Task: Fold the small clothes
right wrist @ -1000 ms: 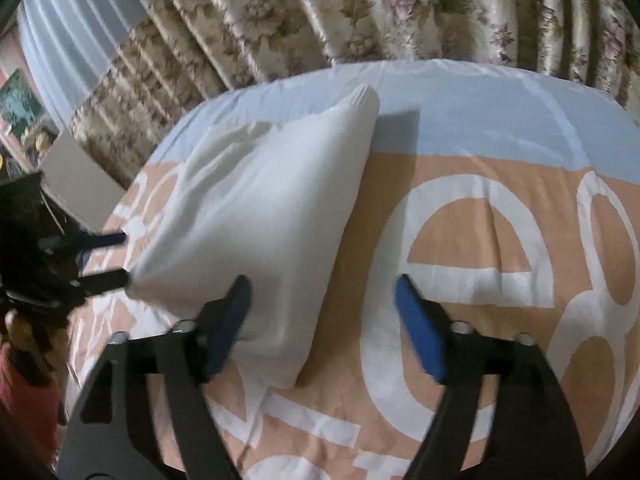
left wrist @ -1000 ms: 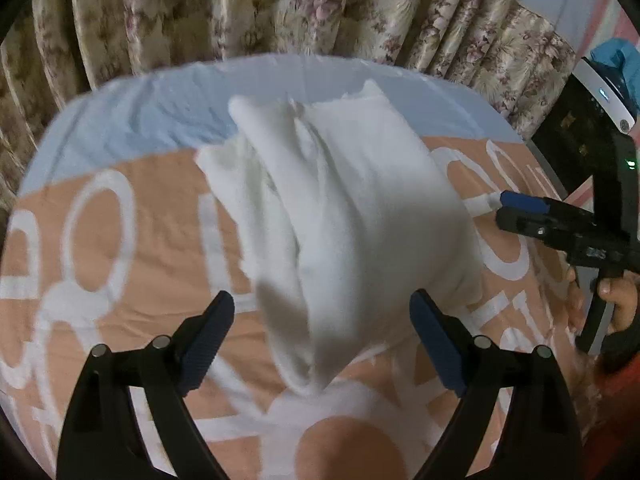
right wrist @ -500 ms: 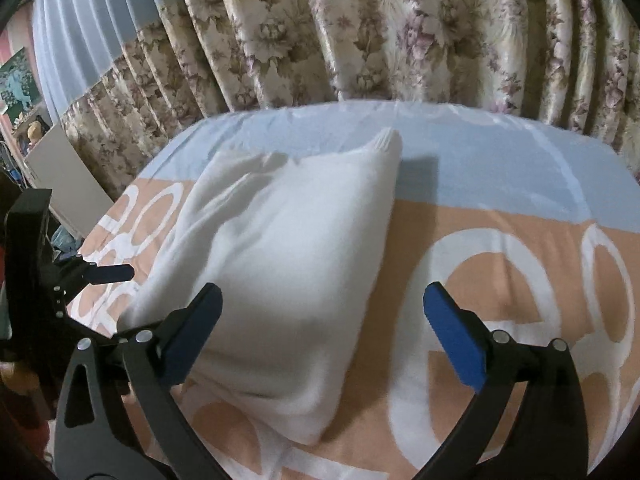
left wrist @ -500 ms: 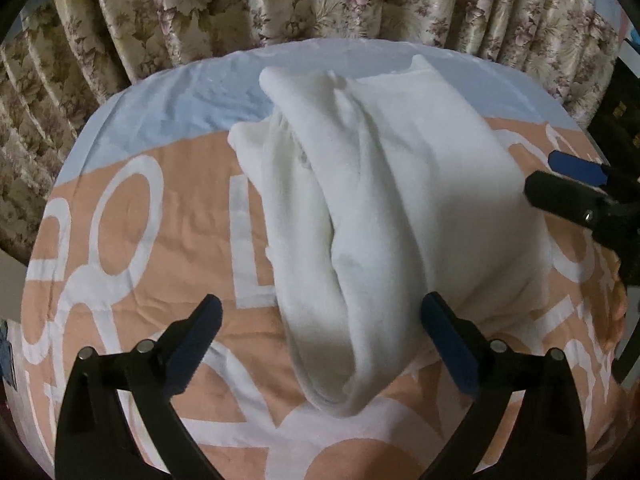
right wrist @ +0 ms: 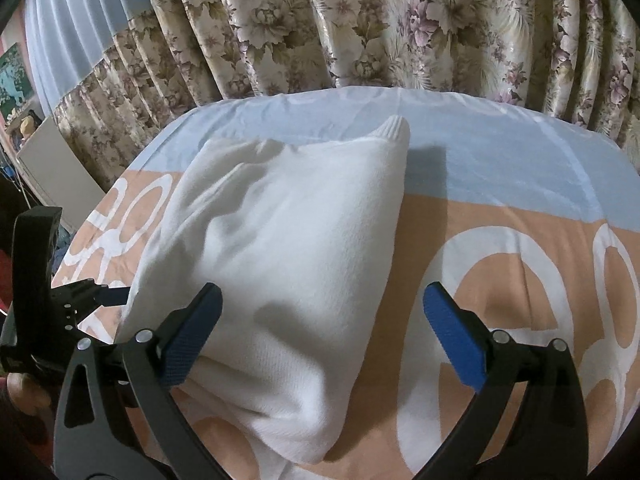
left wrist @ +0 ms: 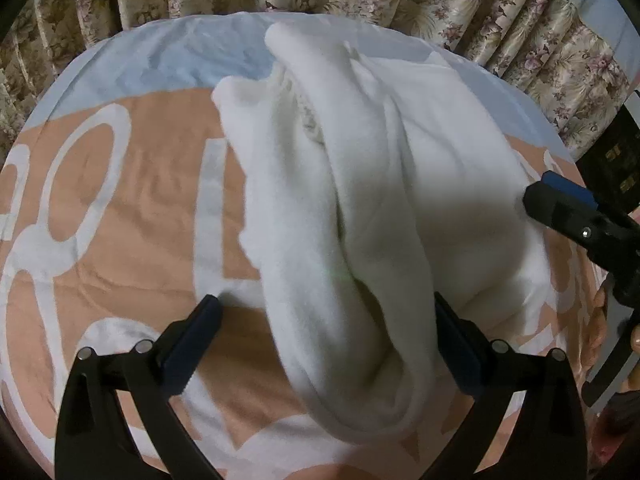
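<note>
A white garment (left wrist: 360,184) lies folded in a thick bundle on an orange, white and blue bedsheet (left wrist: 120,220). My left gripper (left wrist: 326,340) is open and empty, its near end of the bundle lying between the two fingers. In the right wrist view the same garment (right wrist: 280,248) lies ahead and to the left, a ribbed corner pointing away. My right gripper (right wrist: 320,332) is open and empty, with the garment's near corner between its fingers. The right gripper also shows at the right edge of the left wrist view (left wrist: 568,204). The left gripper shows at the left of the right wrist view (right wrist: 100,294).
Floral curtains (right wrist: 400,28) hang close behind the bed's far edge. A dark device (left wrist: 616,160) stands at the right past the bed. A pale board (right wrist: 52,168) leans at the far left. Bare sheet (right wrist: 520,240) lies to the garment's right.
Both grippers have moved closer to the garment's near end and lower. The garment lies as it did. Both grippers have stayed open.
</note>
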Demonstrator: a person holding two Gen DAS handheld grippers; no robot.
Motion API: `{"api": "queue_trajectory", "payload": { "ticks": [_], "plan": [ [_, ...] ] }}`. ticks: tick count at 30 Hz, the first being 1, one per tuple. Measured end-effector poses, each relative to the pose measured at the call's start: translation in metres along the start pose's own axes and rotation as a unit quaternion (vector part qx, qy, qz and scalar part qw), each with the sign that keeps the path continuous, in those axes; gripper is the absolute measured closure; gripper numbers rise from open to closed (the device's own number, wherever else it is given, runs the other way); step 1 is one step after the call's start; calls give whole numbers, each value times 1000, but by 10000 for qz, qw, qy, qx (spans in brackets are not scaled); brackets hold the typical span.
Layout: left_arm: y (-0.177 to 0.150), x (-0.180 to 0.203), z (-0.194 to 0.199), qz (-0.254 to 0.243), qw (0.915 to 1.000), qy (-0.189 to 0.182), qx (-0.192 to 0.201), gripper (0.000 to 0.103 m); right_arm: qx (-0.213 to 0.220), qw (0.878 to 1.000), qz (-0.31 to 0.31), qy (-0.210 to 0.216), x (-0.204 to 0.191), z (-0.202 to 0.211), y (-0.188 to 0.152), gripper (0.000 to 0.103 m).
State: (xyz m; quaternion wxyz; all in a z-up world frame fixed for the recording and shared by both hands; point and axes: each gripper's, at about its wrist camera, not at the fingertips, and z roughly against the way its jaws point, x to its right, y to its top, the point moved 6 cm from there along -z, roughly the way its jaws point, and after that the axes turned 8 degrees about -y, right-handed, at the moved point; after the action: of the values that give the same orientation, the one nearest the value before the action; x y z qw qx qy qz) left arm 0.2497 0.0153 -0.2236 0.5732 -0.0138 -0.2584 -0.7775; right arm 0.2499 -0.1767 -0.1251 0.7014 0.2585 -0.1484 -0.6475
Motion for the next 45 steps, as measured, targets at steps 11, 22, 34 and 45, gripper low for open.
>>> {"api": "queue_trajectory", "payload": {
  "ticks": [11, 22, 34, 45],
  "plan": [
    [-2, 7, 7, -175, 9986, -500, -71, 47, -648, 9966, -311, 392, 5, -40, 1, 5],
    [-1, 14, 13, -208, 9975, -675, -40, 70, -672, 9958, 215, 578, -16, -38, 10, 64],
    [22, 54, 31, -532, 9983, -31, 240, 77, 75, 9971, 461, 598, -17, -4, 26, 71],
    [-2, 171, 42, -968, 9942, -364, 292, 77, 454, 9977, 427, 263, 57, 76, 1, 70]
  ]
}}
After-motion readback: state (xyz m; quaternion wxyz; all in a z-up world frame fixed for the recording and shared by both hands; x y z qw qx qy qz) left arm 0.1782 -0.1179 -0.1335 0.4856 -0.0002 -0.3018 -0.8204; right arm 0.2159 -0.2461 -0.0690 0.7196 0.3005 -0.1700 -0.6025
